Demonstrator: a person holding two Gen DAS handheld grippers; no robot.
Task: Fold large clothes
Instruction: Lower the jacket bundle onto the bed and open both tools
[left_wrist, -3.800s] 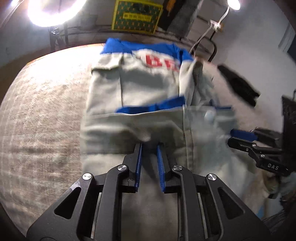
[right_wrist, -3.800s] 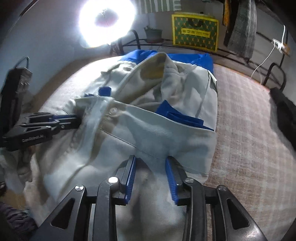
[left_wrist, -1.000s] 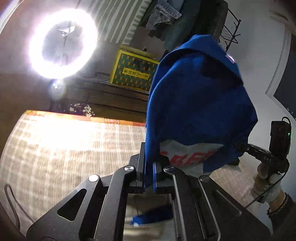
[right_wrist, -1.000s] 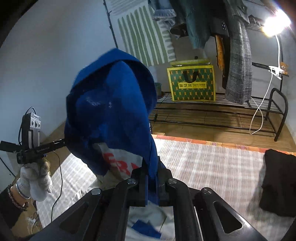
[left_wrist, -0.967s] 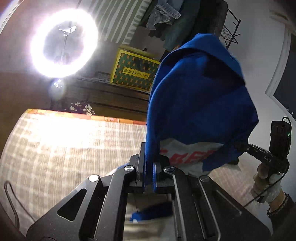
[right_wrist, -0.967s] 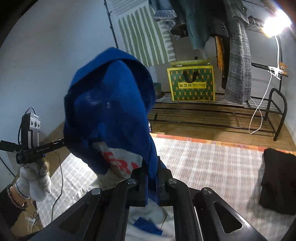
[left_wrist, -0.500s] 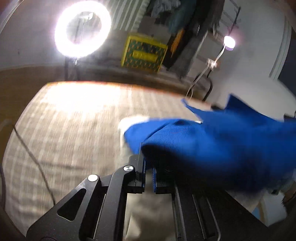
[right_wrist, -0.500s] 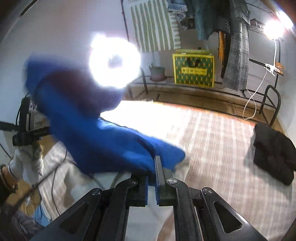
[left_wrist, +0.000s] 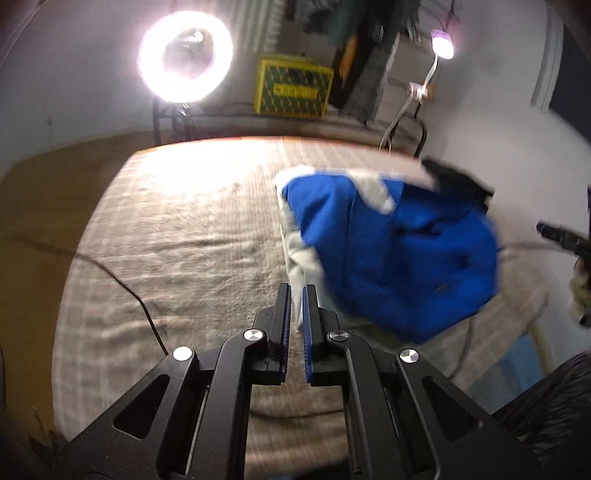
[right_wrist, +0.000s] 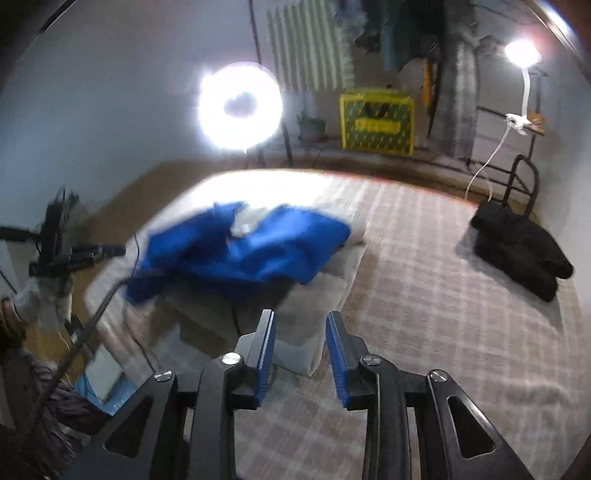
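Left wrist view: the left claw (left_wrist: 296, 295) is seen clamped on a grey edge of the garment (left_wrist: 399, 254); the bundle, held aloft a second ago, is now flung onto the bed (left_wrist: 184, 236).

Right wrist view: the right claw (right_wrist: 300, 325) has just been opened, nothing gripped; the garment (right_wrist: 251, 251) lies ahead; release is judged complete on this side.

I see one garment (left_wrist: 399, 254): a large blue and light grey piece, motion-blurred in both wrist views. It lies in a loose heap on the checked beige blanket (left_wrist: 192, 236), blue cloth bunched uppermost, grey cloth spread beneath and at the near edge. In my right wrist view, the garment (right_wrist: 251, 251) sits left of centre; its grey near corner lies flat.
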